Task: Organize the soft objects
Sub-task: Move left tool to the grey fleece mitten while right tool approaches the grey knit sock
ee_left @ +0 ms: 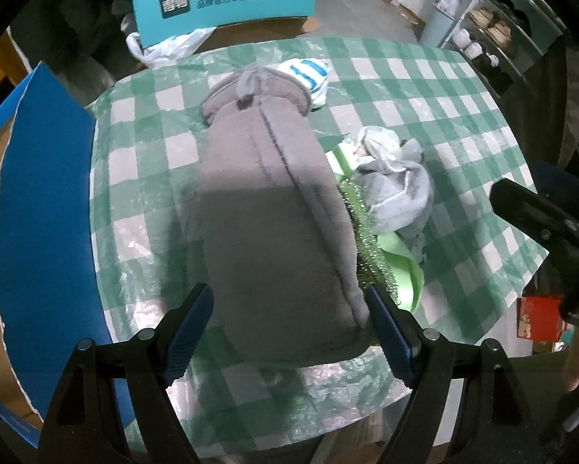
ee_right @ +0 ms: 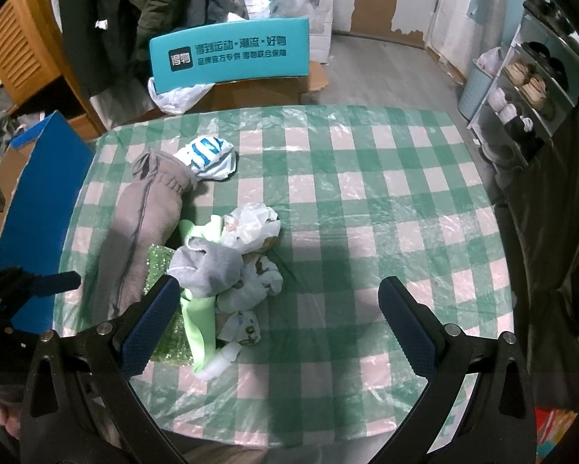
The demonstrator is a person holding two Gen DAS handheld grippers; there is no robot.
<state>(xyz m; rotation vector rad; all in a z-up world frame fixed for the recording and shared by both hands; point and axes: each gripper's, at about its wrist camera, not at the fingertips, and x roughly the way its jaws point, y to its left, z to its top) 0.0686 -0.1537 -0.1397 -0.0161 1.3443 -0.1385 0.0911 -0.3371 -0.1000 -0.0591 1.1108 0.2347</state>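
The left tool [ee_left: 289, 332] stands wide, its blue-padded fingers [ee_left: 189, 332] straddling the near end of a long grey-brown fleece garment [ee_left: 266, 208] without closing on it; whether the pads touch the cloth cannot be told. The right tool [ee_right: 278, 324] is also spread wide and holds nothing, its left finger [ee_right: 150, 321] over a patch of glittery green fabric [ee_right: 158, 266].

The fleece garment lies lengthwise on the worktop covered in green-and-white checked plastic [ee_right: 366, 201], running from the near edge toward the far side, soft and thick, with a dark seam down its length and a gathered cuff at the far end. Touching that far end is a crumpled white cloth with blue stripes [ee_right: 208, 156]. Just right of the garment sits a tangled heap: a bunched pale grey garment [ee_right: 208, 266], a light green strip of cloth [ee_right: 200, 324], a crumpled white plastic bag [ee_right: 251, 224] and a small patterned white cloth [ee_right: 258, 278].

Right of the heap the worktop is open out to its right and far edges. Left of the garment a blue board [ee_left: 46, 208] stands along the worktop's edge. Beyond the far edge is a teal panel with printed characters [ee_right: 231, 54].
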